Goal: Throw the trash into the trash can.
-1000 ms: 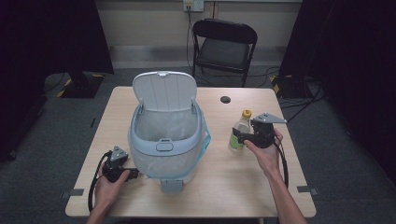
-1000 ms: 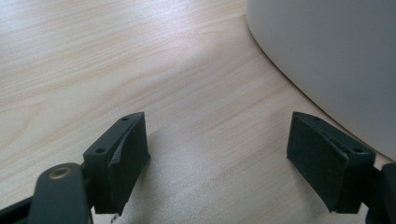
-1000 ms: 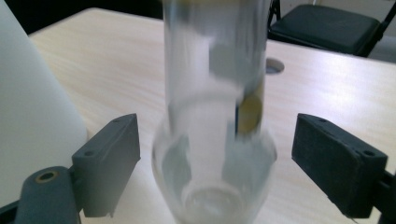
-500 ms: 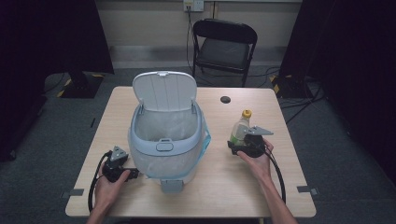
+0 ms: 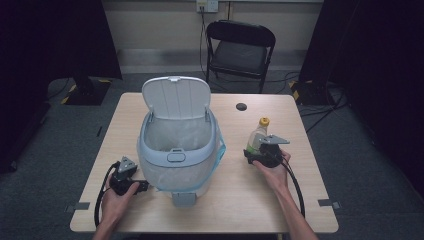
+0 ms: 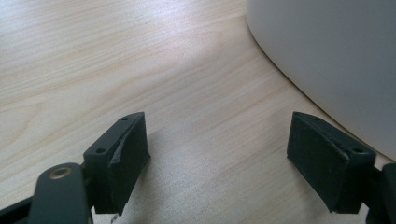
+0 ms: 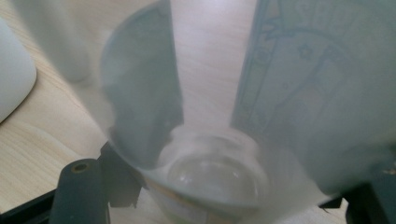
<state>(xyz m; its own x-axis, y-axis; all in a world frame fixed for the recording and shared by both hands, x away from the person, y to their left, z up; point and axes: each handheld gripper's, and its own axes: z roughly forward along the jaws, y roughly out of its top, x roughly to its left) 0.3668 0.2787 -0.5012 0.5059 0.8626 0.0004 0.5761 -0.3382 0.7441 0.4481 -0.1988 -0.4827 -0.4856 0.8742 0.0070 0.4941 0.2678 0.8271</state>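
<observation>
A pale blue-grey bin (image 5: 176, 150) stands at the table's middle with its lid (image 5: 175, 97) hinged up and a clear liner inside. My left gripper (image 5: 145, 186) rests on the wood at the bin's front left. In the left gripper view it (image 6: 217, 154) is open with bare table between the jaws and the bin's wall (image 6: 336, 60) beside the right jaw. A clear bottle (image 5: 259, 134) with a yellow cap sits right of the bin. My right gripper (image 5: 256, 150) is shut on its lower end. The bottle (image 7: 210, 116) sits base-first between the jaws of the right gripper (image 7: 233, 196).
A small black round thing (image 5: 241, 106) lies on the table (image 5: 240, 205) behind the bottle. A black folding chair (image 5: 240, 50) stands beyond the far edge. Bare wood lies in front of the bin and at the right.
My right gripper has shifted left and toward the person, ending up behind the bottle's base. The left gripper and the bin have stayed put.
</observation>
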